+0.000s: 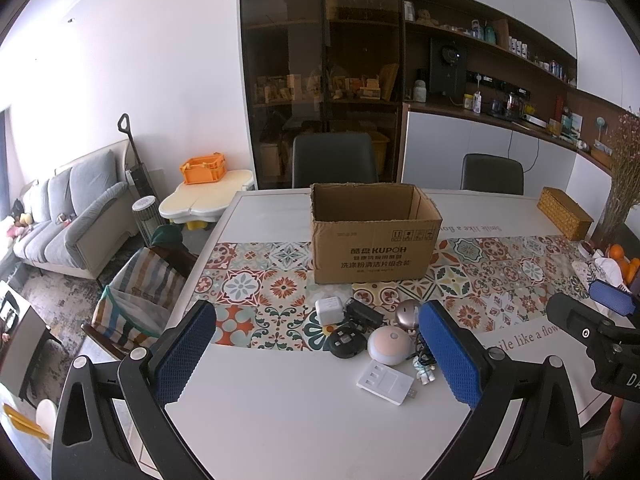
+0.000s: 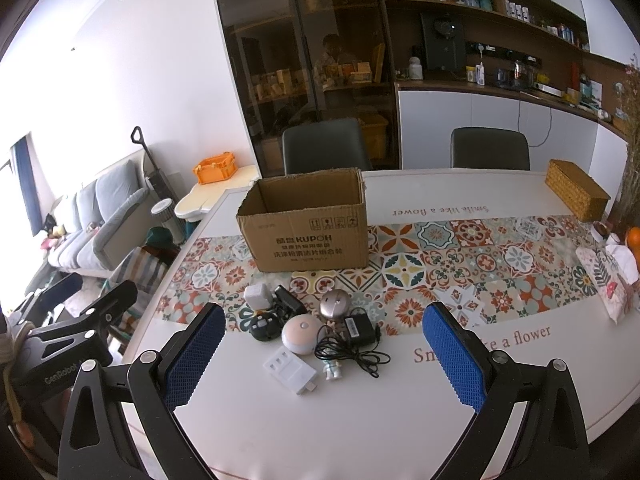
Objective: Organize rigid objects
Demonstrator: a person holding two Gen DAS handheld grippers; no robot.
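The small rigid objects lie in a loose cluster on the worktop (image 2: 280, 432), just ahead of both claws and on the near side of the open cardboard box (image 2: 306, 224), which stands upright at the edge of the patterned runner (image 2: 460, 264) with its mouth facing up. The left claw (image 1: 316, 356) and the right claw (image 2: 324, 358) both hover with their blue pads spread wide and nothing between them. From the right wrist view the nearest piece is the flat white adapter (image 2: 290, 372), lying roughly diagonal, with its long axis running from far left to near right; beside it stands a tiny white figurine (image 2: 332, 370), and just beyond are the round pink lamp (image 2: 302, 334), the black charger with its tangled cable (image 2: 358, 340), the metal bell (image 2: 335, 306), the black round gadget (image 2: 264, 326), a black clip-like part (image 2: 288, 300) and the white cube plug (image 2: 257, 296). The cluster sits nearly centred between the right claw's pads, while in the left wrist view it lies toward that claw's right pad, so the right claw looks the better placed for a straight reach. The objects touch or crowd each other, and the loose cable is likely to snag on a neighbour. A wicker box (image 2: 578, 196) and a patterned pouch (image 2: 604, 280) lie well apart to the right, out of the way.
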